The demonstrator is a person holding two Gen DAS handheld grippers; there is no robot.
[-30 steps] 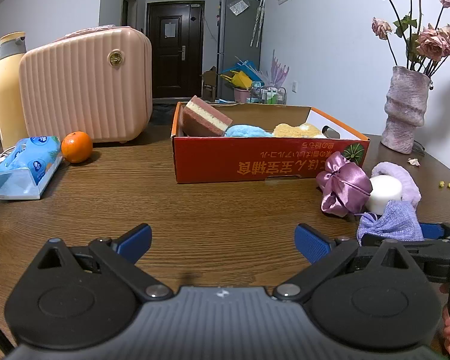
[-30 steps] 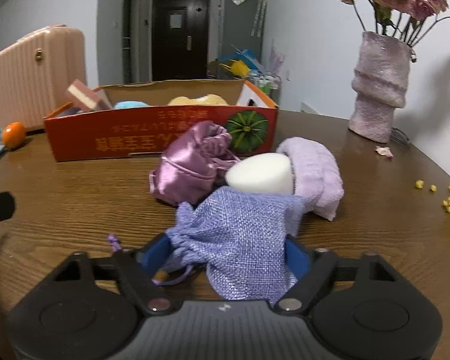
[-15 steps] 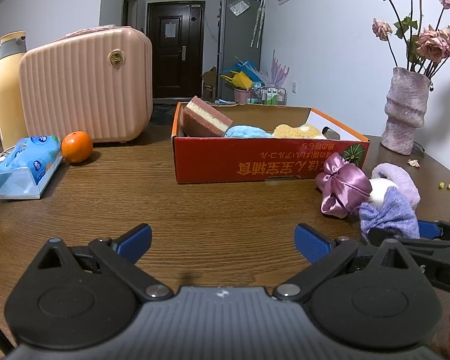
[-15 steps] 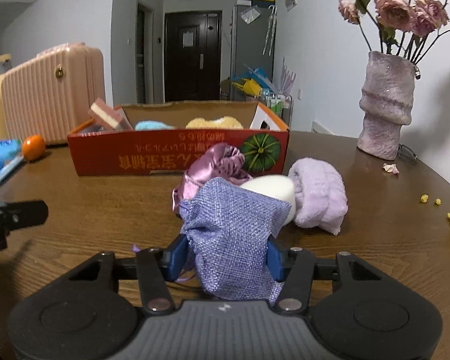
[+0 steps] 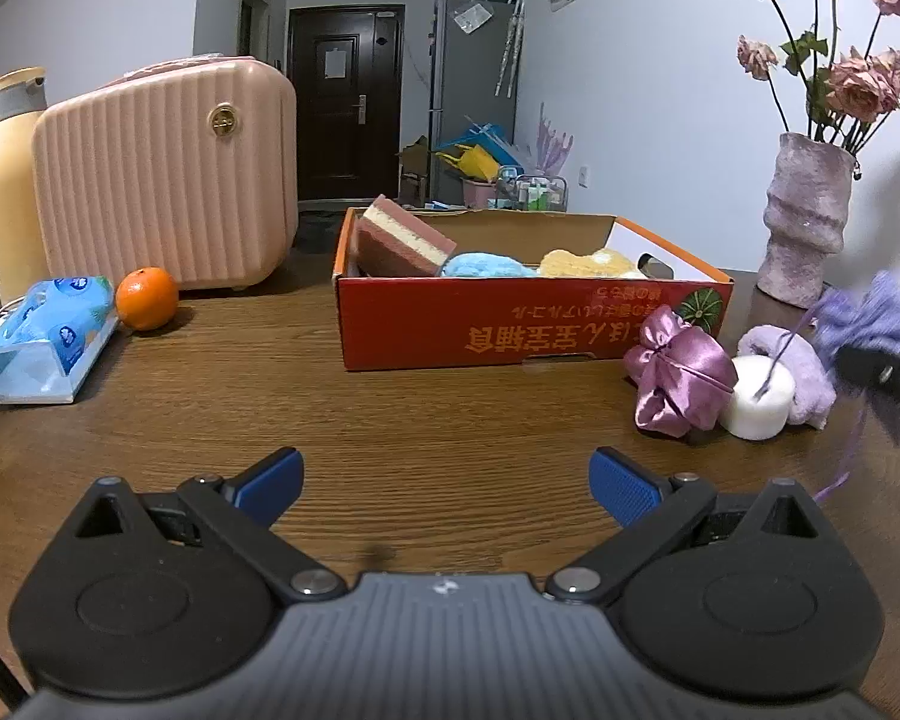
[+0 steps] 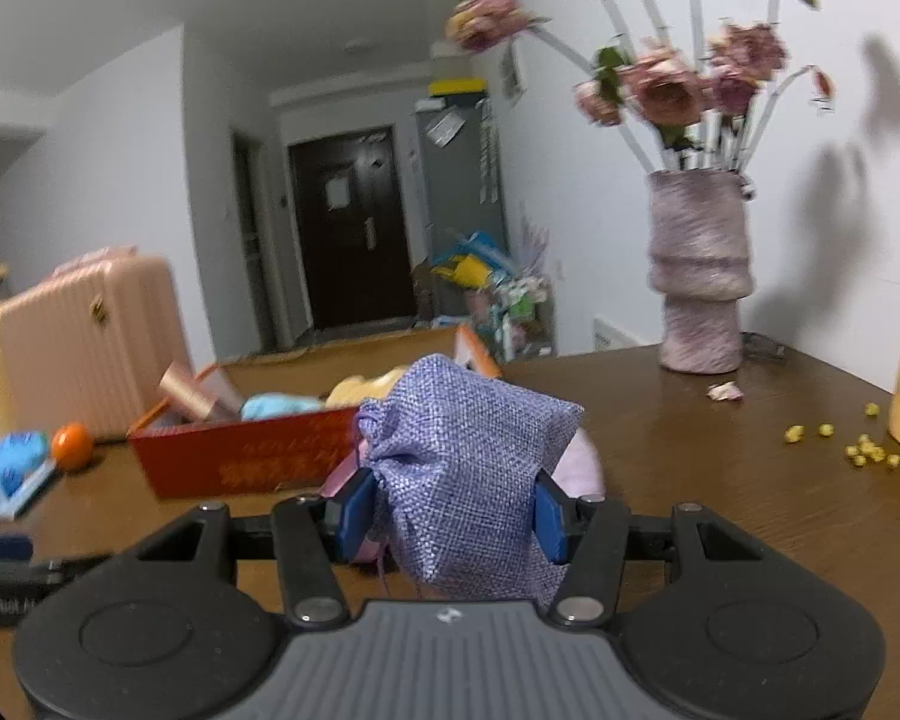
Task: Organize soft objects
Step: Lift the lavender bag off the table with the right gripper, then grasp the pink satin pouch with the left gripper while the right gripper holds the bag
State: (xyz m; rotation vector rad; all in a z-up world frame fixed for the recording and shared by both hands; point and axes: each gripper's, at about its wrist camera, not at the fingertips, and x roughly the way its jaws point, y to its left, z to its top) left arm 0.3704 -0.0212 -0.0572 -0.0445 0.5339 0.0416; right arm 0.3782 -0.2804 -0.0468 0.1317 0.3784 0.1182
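A lavender woven drawstring pouch [image 6: 468,468] is clamped between the blue pads of the right gripper [image 6: 453,516], whose jaws have just been closing on it; the pouch is held clear of the brown wooden table [image 6: 720,480], and its cord is seen dangling in the left wrist view. The landmark is the red cardboard box [image 5: 528,324] with orange lettering. Inside the box lie a pink-and-cream layered sponge block [image 5: 399,240], a light blue fluffy cloth [image 5: 486,264] and a yellow fluffy cloth [image 5: 588,263]. Just in front of the box's right corner rest a shiny mauve satin pouch [image 5: 678,372], a white rounded sponge [image 5: 756,396] touching it, and a pale lilac rolled towel [image 5: 804,372] behind the sponge. The held pouch hangs to the right of these. The left gripper [image 5: 447,480] is held low over bare table in front of the box, its blue-tipped jaws spread wide with nothing between them
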